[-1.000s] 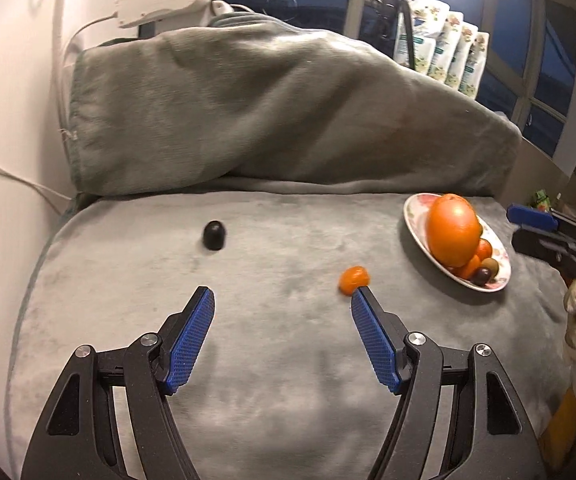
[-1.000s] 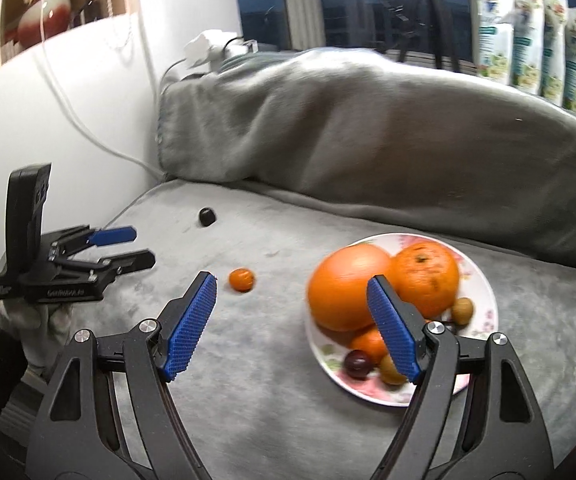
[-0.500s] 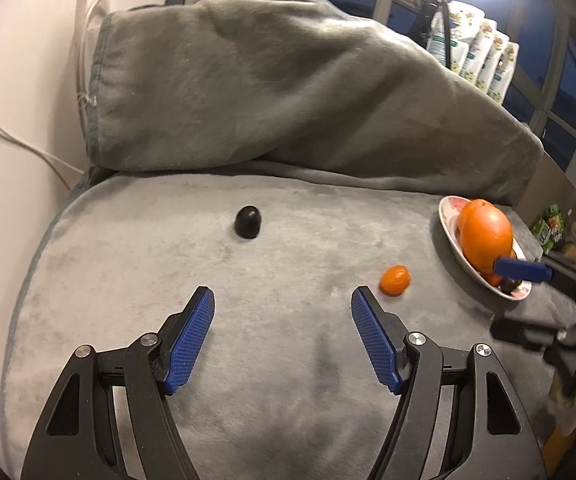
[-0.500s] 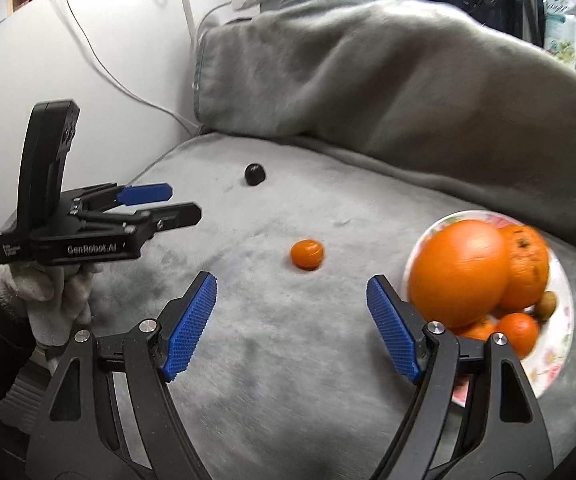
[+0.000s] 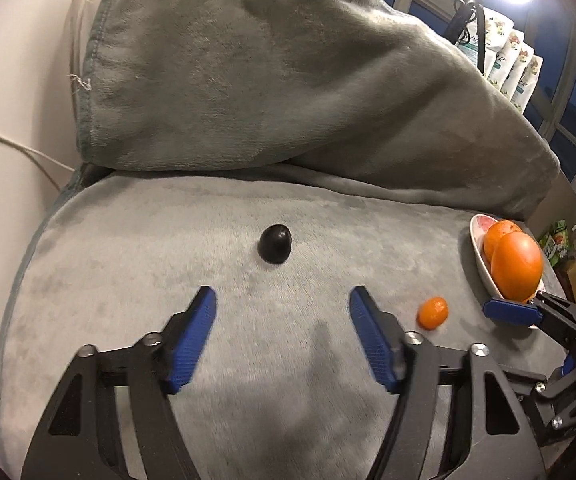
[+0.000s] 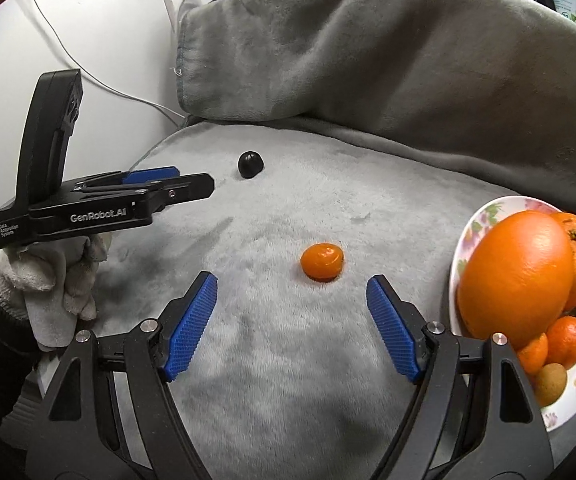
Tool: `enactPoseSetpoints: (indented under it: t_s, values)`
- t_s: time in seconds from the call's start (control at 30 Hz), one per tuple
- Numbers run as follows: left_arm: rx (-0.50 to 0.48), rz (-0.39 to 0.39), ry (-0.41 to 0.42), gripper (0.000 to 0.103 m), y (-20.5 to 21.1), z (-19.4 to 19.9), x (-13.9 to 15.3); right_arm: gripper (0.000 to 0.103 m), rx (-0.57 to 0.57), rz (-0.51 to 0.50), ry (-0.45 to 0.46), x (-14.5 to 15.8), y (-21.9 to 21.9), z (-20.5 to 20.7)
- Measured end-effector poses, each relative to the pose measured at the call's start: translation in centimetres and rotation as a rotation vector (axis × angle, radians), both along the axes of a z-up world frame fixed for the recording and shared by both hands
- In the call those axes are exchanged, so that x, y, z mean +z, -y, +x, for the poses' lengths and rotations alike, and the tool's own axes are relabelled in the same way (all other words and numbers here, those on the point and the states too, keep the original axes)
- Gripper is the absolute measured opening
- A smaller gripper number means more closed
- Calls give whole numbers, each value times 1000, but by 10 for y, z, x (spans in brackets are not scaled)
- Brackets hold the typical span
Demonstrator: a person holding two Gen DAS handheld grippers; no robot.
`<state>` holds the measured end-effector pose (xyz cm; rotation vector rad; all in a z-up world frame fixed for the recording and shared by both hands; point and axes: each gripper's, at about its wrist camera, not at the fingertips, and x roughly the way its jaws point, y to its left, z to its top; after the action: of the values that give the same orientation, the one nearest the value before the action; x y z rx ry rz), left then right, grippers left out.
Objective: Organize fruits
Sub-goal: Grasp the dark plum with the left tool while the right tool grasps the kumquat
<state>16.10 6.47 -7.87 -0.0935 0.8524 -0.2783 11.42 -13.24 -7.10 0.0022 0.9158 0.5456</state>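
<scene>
A small dark fruit [image 5: 274, 244] lies on the grey blanket just ahead of my open, empty left gripper [image 5: 282, 304]; it also shows in the right wrist view [image 6: 250, 164]. A small mandarin [image 6: 322, 261] lies just ahead of my open, empty right gripper [image 6: 291, 286], slightly right of centre; it also shows in the left wrist view [image 5: 433, 312]. A flowered plate [image 6: 473, 226] at the right holds two large oranges [image 6: 517, 280] and several small fruits. The left gripper shows from the side in the right wrist view [image 6: 180, 184].
A grey blanket [image 5: 288, 92] is heaped over a backrest behind the flat seat. A white wall with cables [image 6: 128, 96] lies at the left. Packets [image 5: 511, 68] stand on the window sill at the far right. The plate also shows in the left wrist view [image 5: 477, 248].
Both grippers have moved forward and leftward. The dark fruit is now centred before the left gripper, and the mandarin sits close in front of the right gripper. Both jaws stay open.
</scene>
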Motion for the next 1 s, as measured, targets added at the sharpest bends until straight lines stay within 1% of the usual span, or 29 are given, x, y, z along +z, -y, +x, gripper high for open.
enactPoseSetpoints:
  t_s: [0.03,0.07,0.17,0.23,0.3,0.5,0.6,0.83,0.87,0.93,1.0]
  values:
    - [-4,-1,-2,63,0,3,-1,71,1,-3,0,-1,-1,1]
    - [-7,-1,-4,62,1,5,-2,69,-1,-11,-1,-2,-3,3]
    - [-17,-2,-11,54,3,11,-4,63,-8,-25,-8,-6,-5,10]
    - [-19,-6,-16,53,4,15,-6,56,-21,-33,-15,-10,-5,15]
    - [-22,-9,-22,48,5,20,-8,53,-30,-34,-25,-13,-4,20]
    - [-26,-4,-37,42,8,33,-15,50,-42,-40,-45,-21,-3,28]
    - [-21,-4,-48,41,8,40,-18,46,-38,-39,-55,-23,-4,30]
    - [-22,5,-64,41,11,53,-20,45,-26,-50,-65,-26,-9,36]
    - [-22,7,-67,38,11,54,-21,45,-24,-54,-66,-26,-10,36]
    - [-21,6,-70,37,11,57,-23,43,-22,-59,-68,-28,-11,37]
    - [-19,2,-73,32,12,59,-24,42,-21,-62,-69,-29,-12,37]
